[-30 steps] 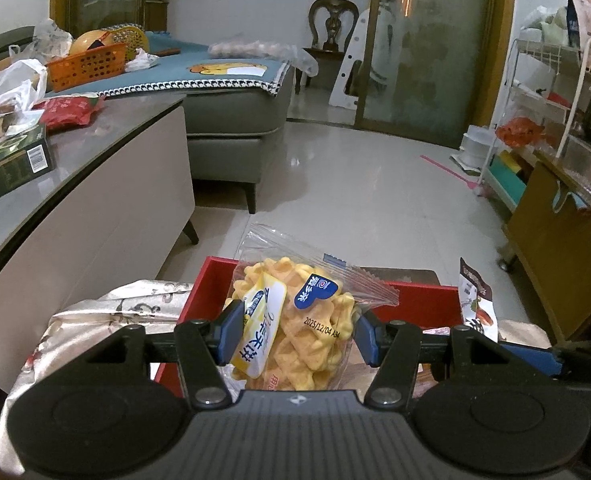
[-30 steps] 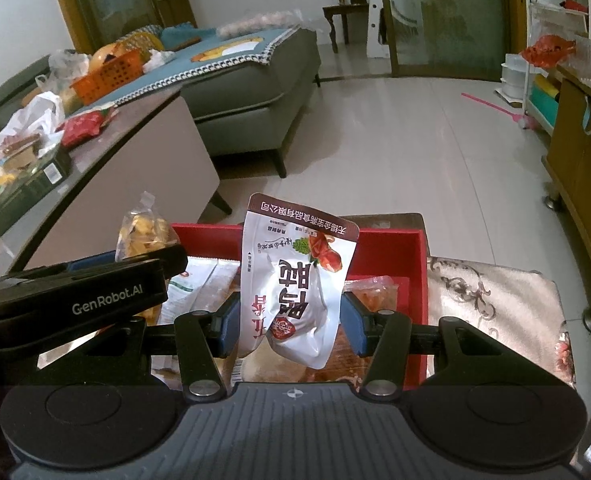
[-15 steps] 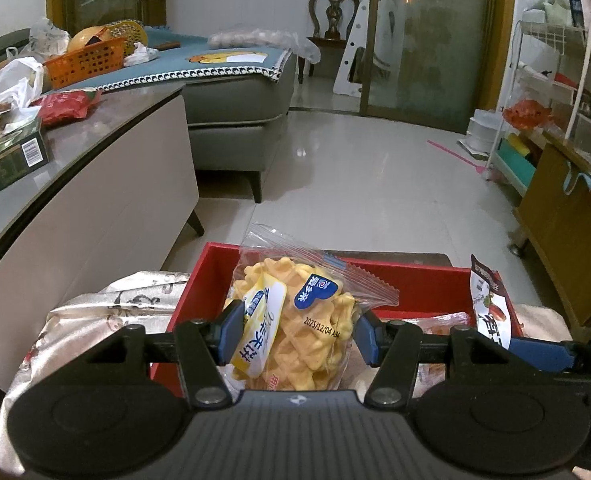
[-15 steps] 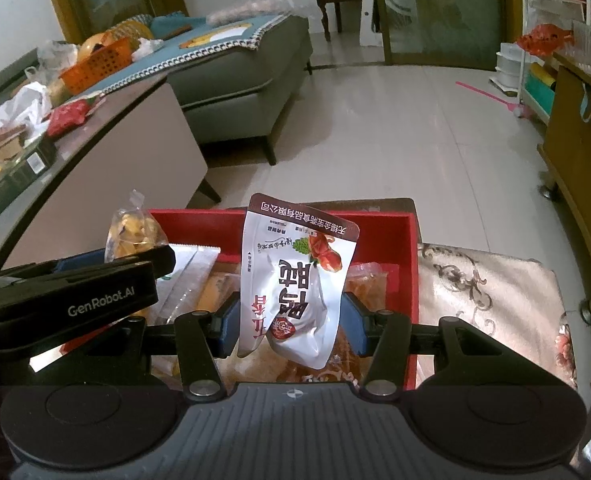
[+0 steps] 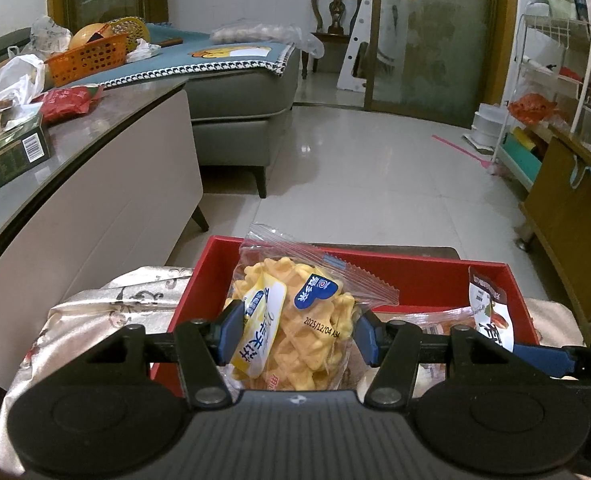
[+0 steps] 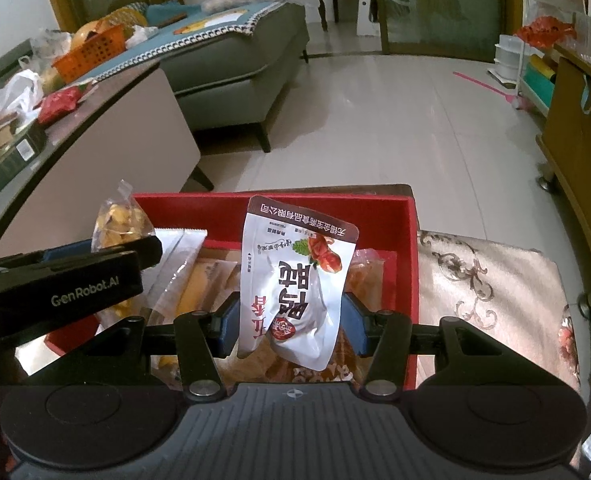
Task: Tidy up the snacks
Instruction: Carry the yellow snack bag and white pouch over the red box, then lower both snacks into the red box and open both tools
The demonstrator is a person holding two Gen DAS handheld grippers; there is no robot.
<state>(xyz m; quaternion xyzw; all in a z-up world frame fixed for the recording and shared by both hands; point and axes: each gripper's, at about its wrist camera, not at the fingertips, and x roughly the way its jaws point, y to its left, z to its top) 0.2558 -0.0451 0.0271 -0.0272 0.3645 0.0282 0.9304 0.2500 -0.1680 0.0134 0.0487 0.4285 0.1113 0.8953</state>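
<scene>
My left gripper (image 5: 297, 334) is shut on a clear bag of yellow waffle snacks (image 5: 295, 320) and holds it over the left part of a red box (image 5: 415, 276). My right gripper (image 6: 291, 322) is shut on a white snack pouch with red print (image 6: 295, 280) and holds it over the right part of the same red box (image 6: 409, 248). Several snack packets (image 6: 199, 276) lie inside the box. The left gripper's body (image 6: 75, 280) with the waffle bag (image 6: 119, 220) shows at the left of the right wrist view. The white pouch (image 5: 489, 312) shows at the right of the left wrist view.
The box sits on a surface under a patterned cloth (image 6: 487, 280). A grey counter (image 5: 75, 152) with boxes, bags and an orange basket (image 5: 87, 58) runs along the left. A grey sofa (image 5: 235, 92) stands behind it. A wooden cabinet (image 5: 567, 216) and wire rack (image 5: 543, 80) stand at the right.
Both grippers have come down and forward over the red box with their packets still held. More of the box's inside now shows.
</scene>
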